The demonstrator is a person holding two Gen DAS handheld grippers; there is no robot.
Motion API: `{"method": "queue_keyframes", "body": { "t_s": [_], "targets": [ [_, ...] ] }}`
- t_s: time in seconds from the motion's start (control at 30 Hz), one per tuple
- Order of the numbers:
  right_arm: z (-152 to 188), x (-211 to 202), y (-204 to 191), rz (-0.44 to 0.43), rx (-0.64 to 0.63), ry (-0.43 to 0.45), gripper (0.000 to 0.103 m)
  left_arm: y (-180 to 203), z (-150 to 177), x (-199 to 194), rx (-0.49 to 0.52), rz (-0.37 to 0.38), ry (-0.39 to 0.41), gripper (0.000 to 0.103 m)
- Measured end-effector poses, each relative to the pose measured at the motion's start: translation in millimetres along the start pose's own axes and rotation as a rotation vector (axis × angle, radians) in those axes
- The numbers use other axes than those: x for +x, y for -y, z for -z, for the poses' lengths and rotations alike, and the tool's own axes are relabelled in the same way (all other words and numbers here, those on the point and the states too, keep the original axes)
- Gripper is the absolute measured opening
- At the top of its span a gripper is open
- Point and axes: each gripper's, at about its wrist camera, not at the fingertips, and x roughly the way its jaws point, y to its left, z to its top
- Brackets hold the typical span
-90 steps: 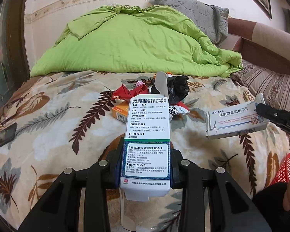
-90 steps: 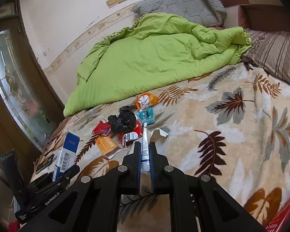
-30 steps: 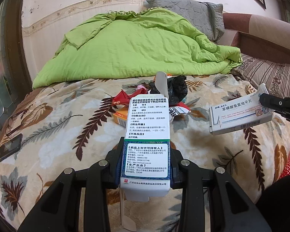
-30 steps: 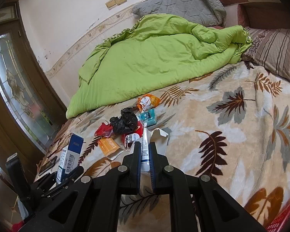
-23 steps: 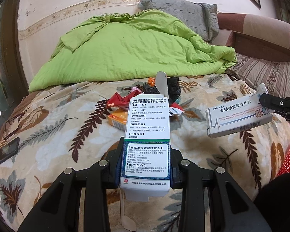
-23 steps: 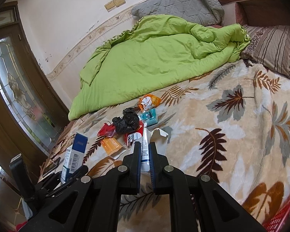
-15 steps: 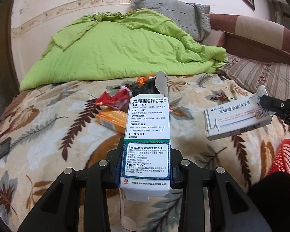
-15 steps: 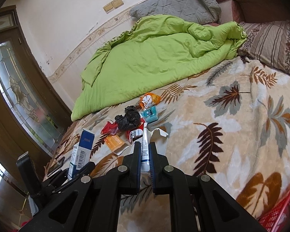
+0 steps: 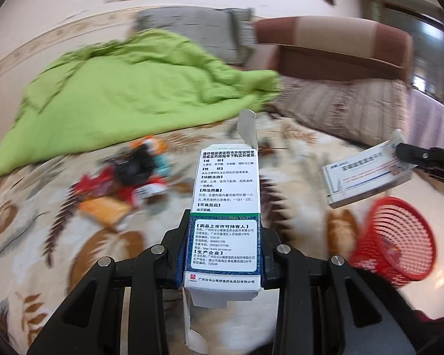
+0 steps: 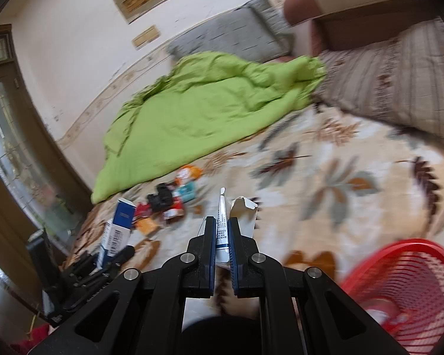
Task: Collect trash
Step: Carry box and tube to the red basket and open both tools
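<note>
My left gripper point(image 9: 225, 233) is shut on an upright blue-and-white medicine box point(image 9: 228, 195) with its top flap open. My right gripper point(image 10: 222, 227) is shut on a flat white medicine box point(image 10: 222, 222), seen edge-on. From the left wrist view that white box point(image 9: 367, 177) hangs at the right, above a red mesh basket point(image 9: 399, 236) on the floor. In the right wrist view the basket point(image 10: 405, 284) is at the lower right and the left gripper point(image 10: 124, 253) with the blue box point(image 10: 120, 224) at the lower left. A blurred pile of wrappers point(image 9: 127, 177) lies on the bed.
The bed carries a leaf-patterned blanket point(image 10: 325, 183), a bunched green quilt point(image 9: 127, 94), a grey pillow point(image 9: 192, 29) and a striped pillow point(image 10: 399, 88). A brown headboard point(image 9: 340, 47) runs behind. A glazed door point(image 10: 11, 159) stands at the left.
Both views have swung to the right and blurred. The red basket has come into sight beside the bed. The trash pile has slid left, and both boxes stay gripped.
</note>
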Motion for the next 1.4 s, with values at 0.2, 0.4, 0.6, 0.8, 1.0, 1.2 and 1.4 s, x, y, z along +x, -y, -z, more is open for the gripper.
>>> {"method": "queue_keyframes", "body": {
  "t_s": [0.2, 0.4, 0.6, 0.8, 1.0, 1.2, 1.4],
  "targets": [
    [-2.6, -52.7, 47.6, 0.139, 0.023, 0.037, 0.009, 62.8, -18.9, 5.1, 0.076, 0.157, -0.020, 0.034],
    [-0.5, -101.8, 84.6, 0.260, 0.037, 0.057, 0.009, 131.1, -30.2, 16.9, 0.135, 0.347, -0.085, 0.034],
    [9.7, -137.5, 110.1, 0.350, 0.051, 0.059, 0.009, 193.7, -30.8, 36.1, 0.134, 0.522, -0.189, 0.034],
    [20.1, -143.7, 125.3, 0.379, 0.092, 0.025, 0.051, 212.2, -28.3, 45.0, 0.121, 0.544, -0.225, 0.069],
    [12.9, -139.2, 115.1, 0.369, 0.060, 0.064, 0.054, 168.2, -31.9, 36.2, 0.060, 0.462, -0.191, 0.069],
    [3.4, -95.7, 77.9, 0.243, 0.014, 0.030, 0.056, 107.7, -25.3, 21.2, 0.030, 0.316, -0.147, 0.069],
    [3.0, -34.7, 27.6, 0.105, -0.057, -0.055, 0.057, 36.4, -17.6, 7.0, -0.060, 0.175, -0.141, 0.069]
  ]
}}
